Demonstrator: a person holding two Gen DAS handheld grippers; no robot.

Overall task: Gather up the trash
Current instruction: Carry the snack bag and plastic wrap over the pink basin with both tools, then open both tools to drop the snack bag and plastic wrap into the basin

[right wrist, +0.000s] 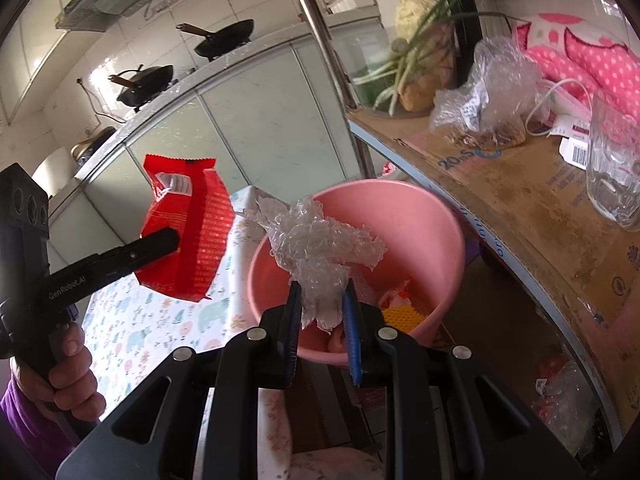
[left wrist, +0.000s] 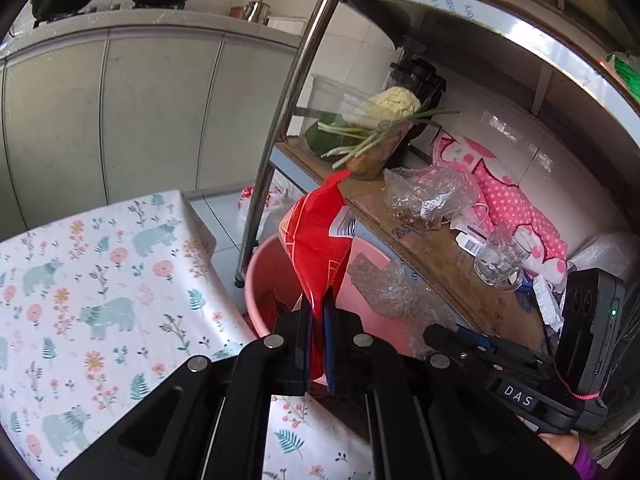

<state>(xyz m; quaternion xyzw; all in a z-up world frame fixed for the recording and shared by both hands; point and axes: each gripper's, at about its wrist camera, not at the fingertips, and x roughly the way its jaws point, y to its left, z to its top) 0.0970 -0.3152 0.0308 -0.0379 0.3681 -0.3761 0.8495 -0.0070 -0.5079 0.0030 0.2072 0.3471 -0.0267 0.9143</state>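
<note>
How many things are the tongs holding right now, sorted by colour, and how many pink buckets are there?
Red: 1, the red wrapper in the left tongs
Clear: 1, the crumpled plastic film in the right tongs
Pink: 1, the pink bucket
Total: 3

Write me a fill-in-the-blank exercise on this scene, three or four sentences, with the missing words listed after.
1. The left gripper is shut on a ____ snack wrapper.
2. The right gripper is shut on crumpled ____ plastic film.
3. Both pieces of trash hang near a ____ bucket.
4. Two black ____ sit on the stove in the background.

Missing words: red; clear; pink; pans
</note>
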